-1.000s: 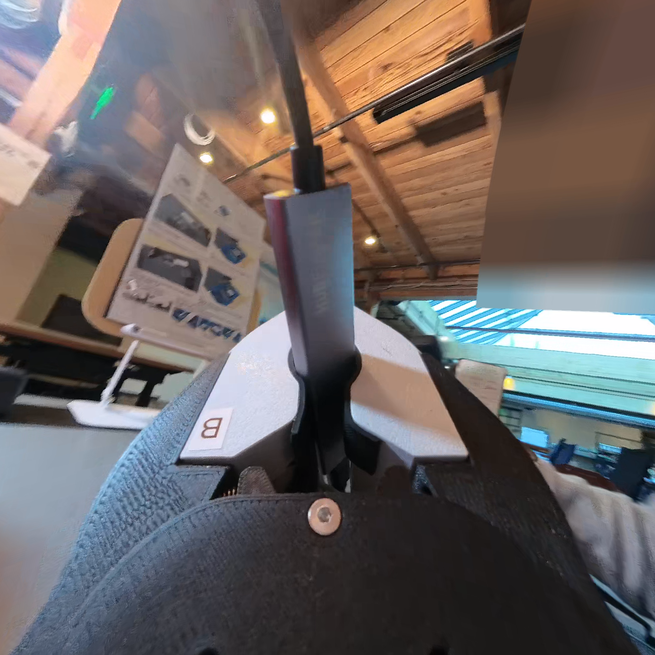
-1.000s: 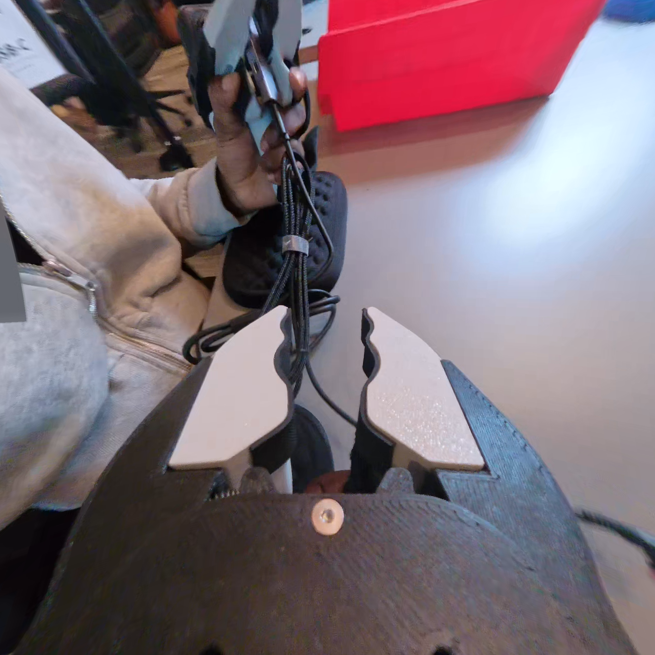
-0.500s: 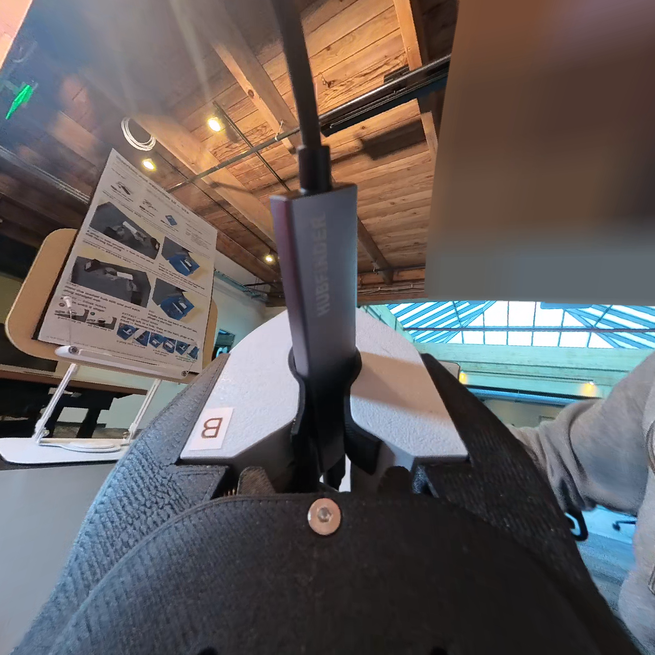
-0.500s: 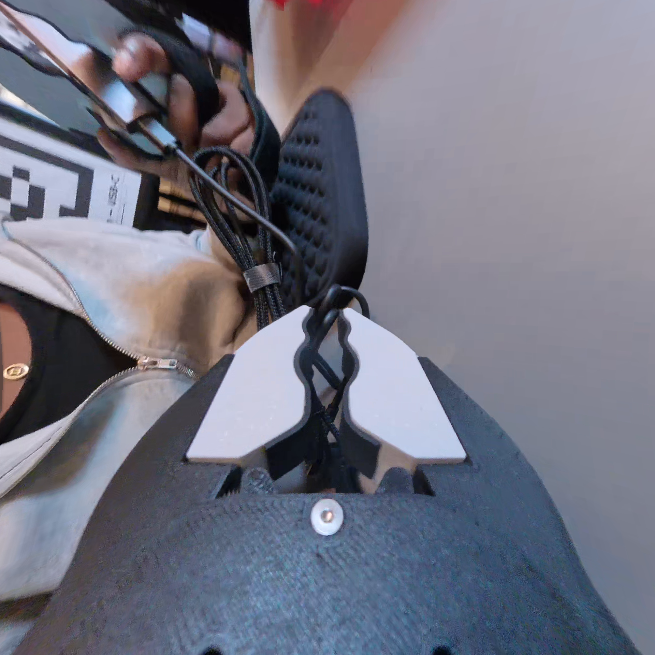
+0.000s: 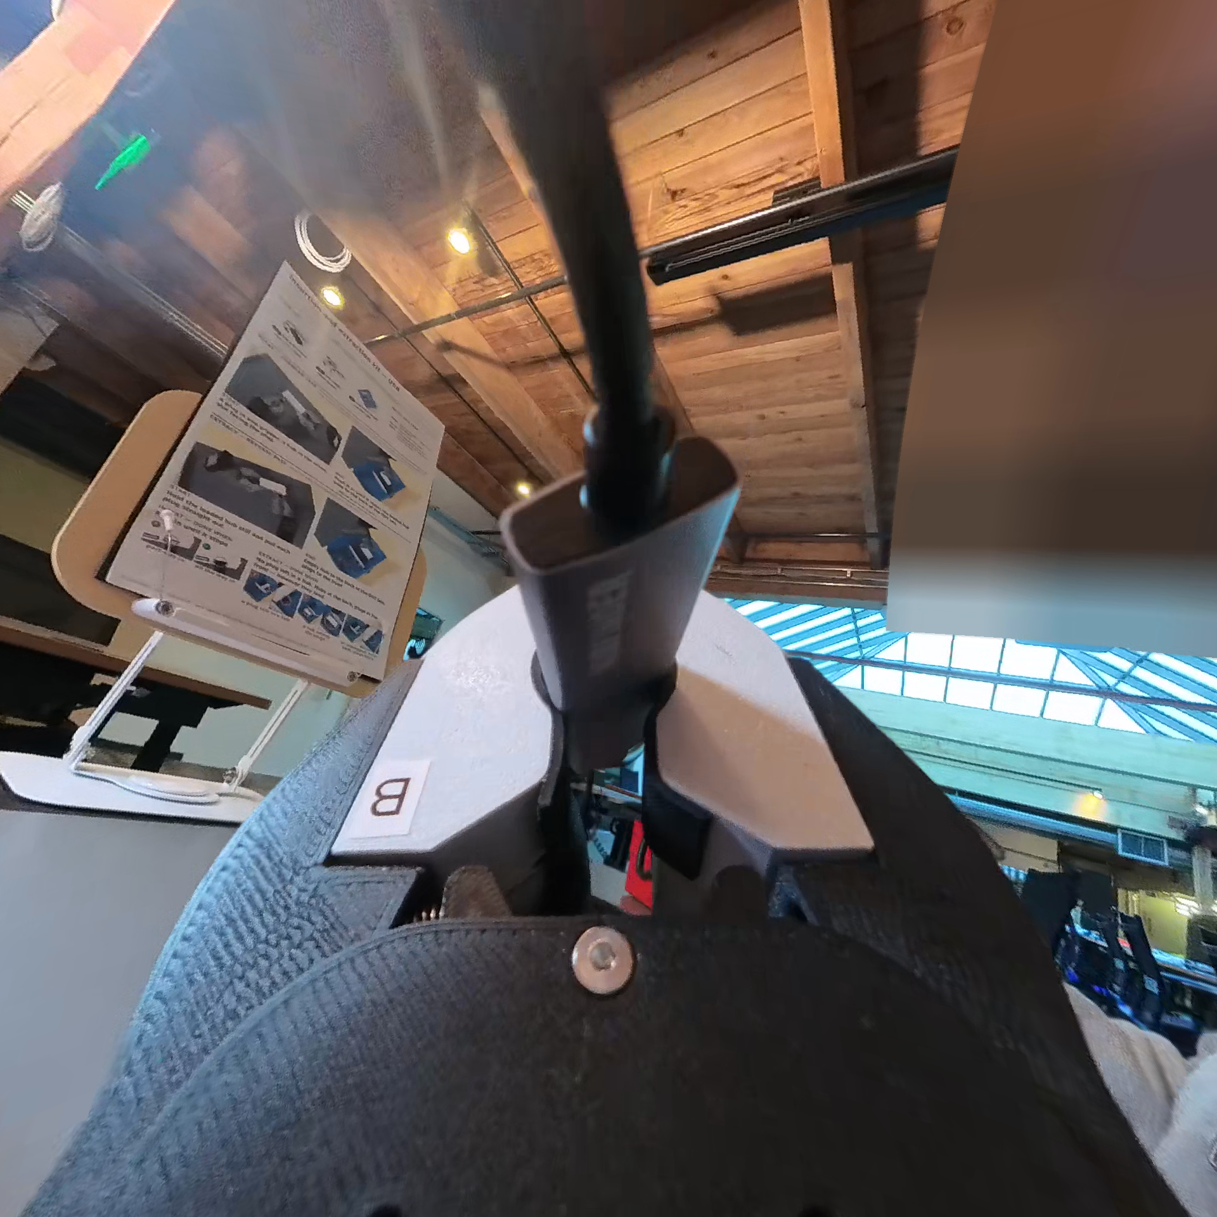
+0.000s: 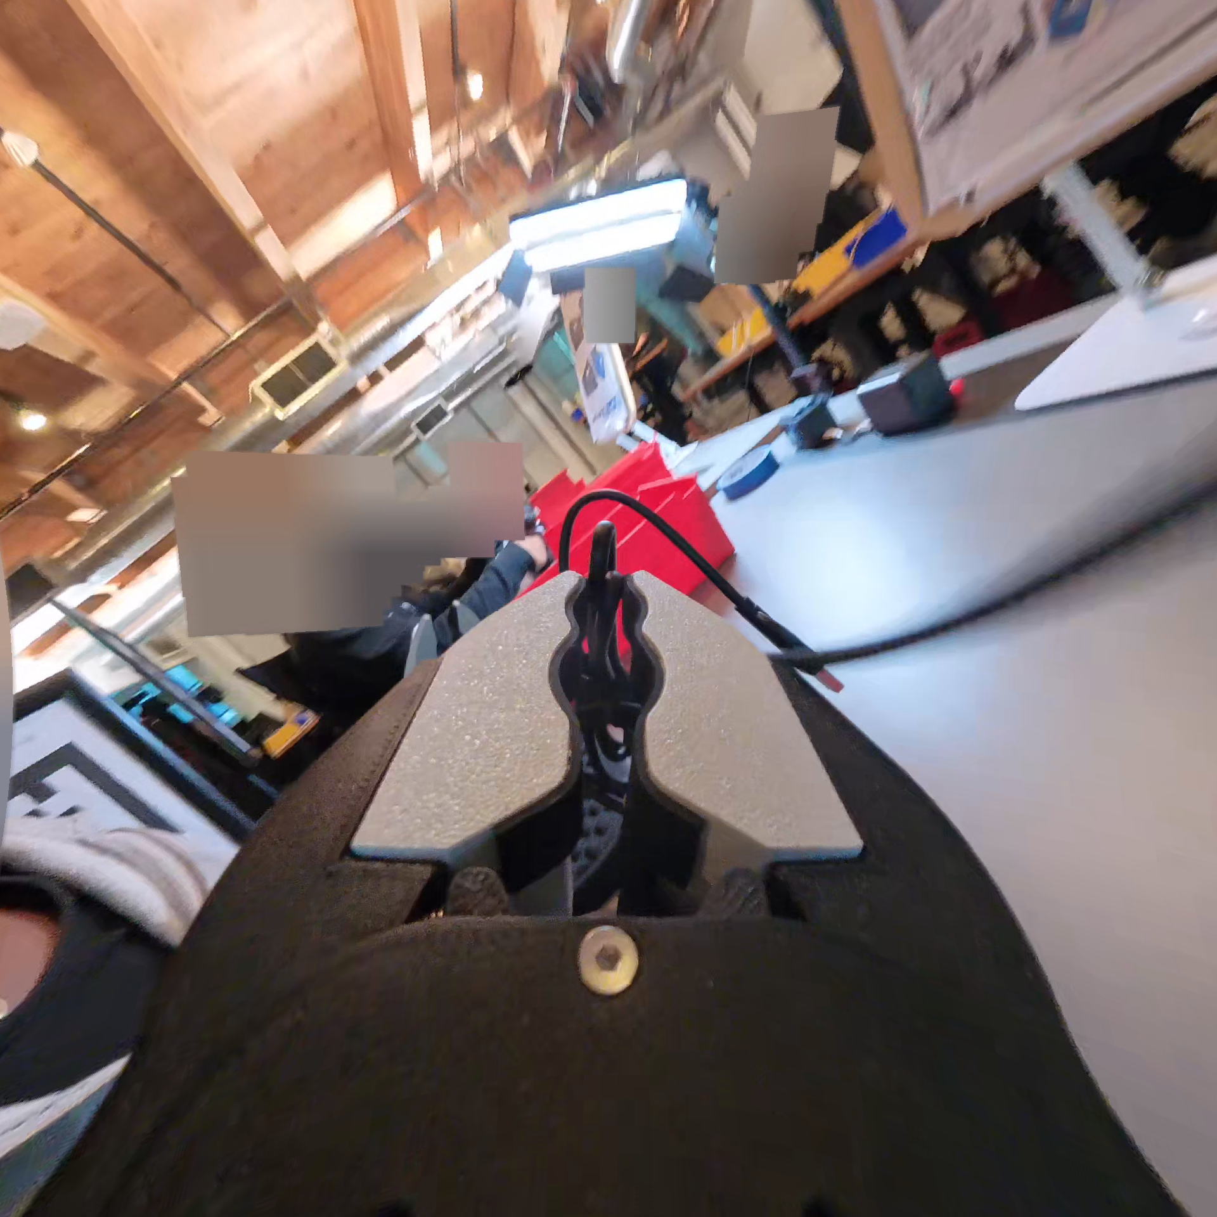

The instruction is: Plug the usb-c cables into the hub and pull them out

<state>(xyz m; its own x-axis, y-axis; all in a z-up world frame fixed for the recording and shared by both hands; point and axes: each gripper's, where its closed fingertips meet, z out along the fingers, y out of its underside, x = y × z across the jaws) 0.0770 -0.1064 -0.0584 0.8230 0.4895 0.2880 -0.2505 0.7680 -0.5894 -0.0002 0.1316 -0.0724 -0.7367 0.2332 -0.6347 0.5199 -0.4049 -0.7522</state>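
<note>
The left gripper has its pale grey jaws clamped on the slim dark grey metal hub, which stands on end with its long axis running up out of the jaws toward the wooden plank ceiling, leaning slightly toward the camera so its rounded rectangular end face shows. The hub's smooth flat side carries pale lettering along its length, and a thick black cable leaves the middle of that upper end and runs on upward, out of frame. The right gripper has its jaws closed on a bundle of thin black braided usb-c cables; a small loop of the bundle pokes out past the jaw tips, and one strand arcs up and to the right, then down to the light grey bench, where its dark plug lies pointing lower right. Red plastic bins sit on the bench beyond the right gripper.
</note>
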